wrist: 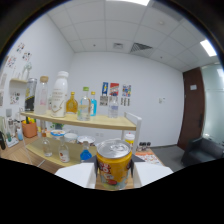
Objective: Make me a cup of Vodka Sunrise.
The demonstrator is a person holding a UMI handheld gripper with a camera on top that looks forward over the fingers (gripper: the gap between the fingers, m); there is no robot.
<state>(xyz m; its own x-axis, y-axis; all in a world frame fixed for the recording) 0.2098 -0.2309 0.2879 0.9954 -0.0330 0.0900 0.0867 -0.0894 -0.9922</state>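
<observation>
Gripper is clenched on a yellow can, which sits upright between both fingers, raised clear of the shelves. Beyond it, a wooden shelf unit carries several bottles, among them a white bottle; labels appear illegible. A dark door stands beyond.

The can is yellow with an orange-red picture on its side and a silver top. Behind it, a pale wooden shelf carries a white bottle, an amber one and a blue one, against white walls and a dark brown door.
</observation>
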